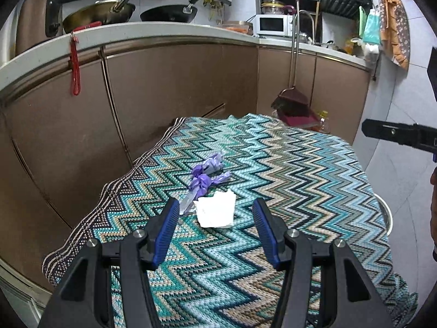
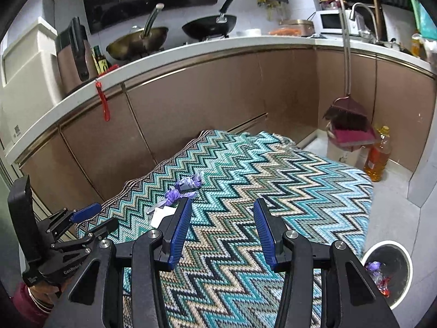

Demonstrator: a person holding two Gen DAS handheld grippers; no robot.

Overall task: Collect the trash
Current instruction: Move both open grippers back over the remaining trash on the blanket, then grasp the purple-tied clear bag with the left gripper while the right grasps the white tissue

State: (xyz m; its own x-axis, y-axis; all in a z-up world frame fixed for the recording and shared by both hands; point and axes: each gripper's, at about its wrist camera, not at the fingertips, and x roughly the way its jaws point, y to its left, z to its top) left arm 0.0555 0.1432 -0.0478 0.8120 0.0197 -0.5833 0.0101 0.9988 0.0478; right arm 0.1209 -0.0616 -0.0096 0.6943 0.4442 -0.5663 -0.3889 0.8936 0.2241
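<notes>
On the zigzag-patterned cloth lie a crumpled white paper and, just beyond it, a purple plastic wrapper. My left gripper is open, its blue pads on either side of the white paper's near edge, a little above it. From the right wrist the same white paper and purple wrapper lie left of my right gripper, which is open and empty over bare cloth. The left gripper shows at that view's left edge. A white bin with wrappers inside stands on the floor at lower right.
Brown kitchen cabinets under a white counter run behind the table. A broom and dustpan and an oil bottle stand in the far right corner. Pans sit on the stove.
</notes>
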